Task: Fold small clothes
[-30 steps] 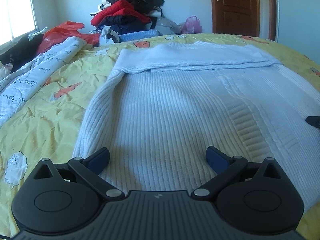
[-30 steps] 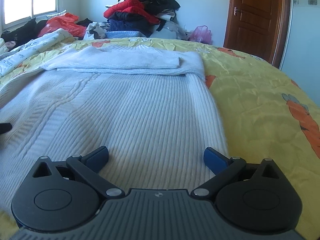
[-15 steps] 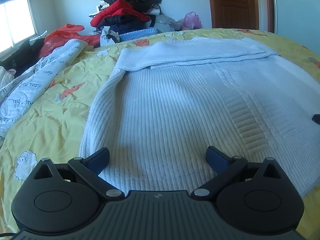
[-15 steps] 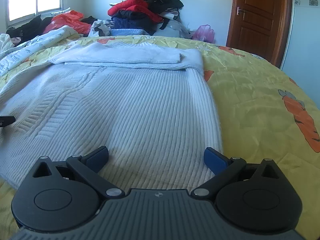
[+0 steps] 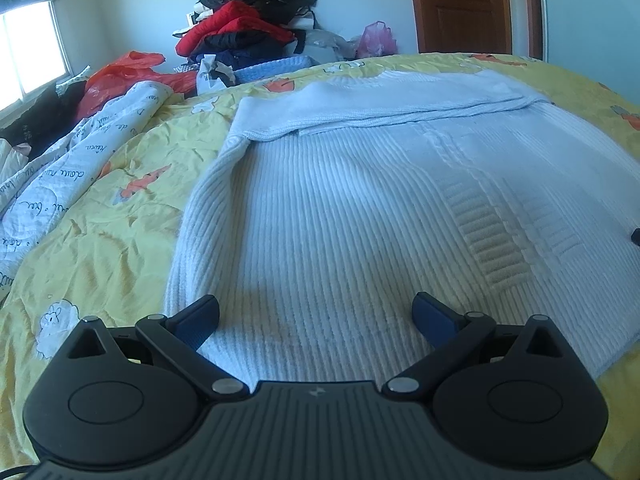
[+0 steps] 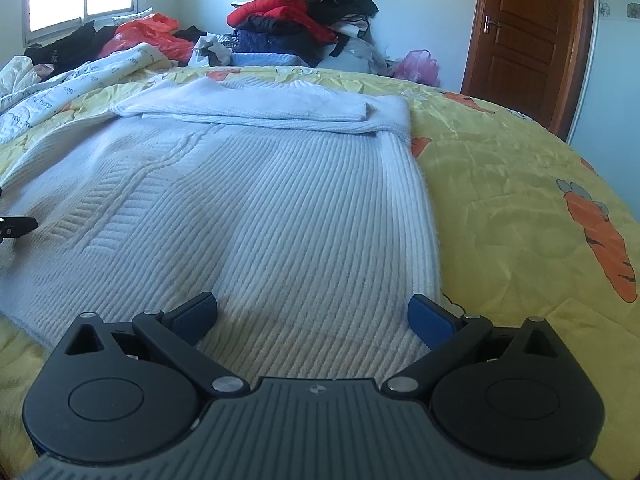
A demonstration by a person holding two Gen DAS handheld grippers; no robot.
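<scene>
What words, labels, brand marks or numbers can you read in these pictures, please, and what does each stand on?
Cursive writing on the white printed quilt: upside down and blurred, too unclear to read.
Small emblem on the left tongs' housing: a mark, no letters.
Small emblem on the right tongs' housing: a round mark, no letters.
White knit sweater, yellow bedspread, door: no text visible.

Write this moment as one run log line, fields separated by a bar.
left claw open, over near hem | right claw open, over near hem | white knit sweater flat on yellow bedspread, sleeves folded in | bottom fold pending
</scene>
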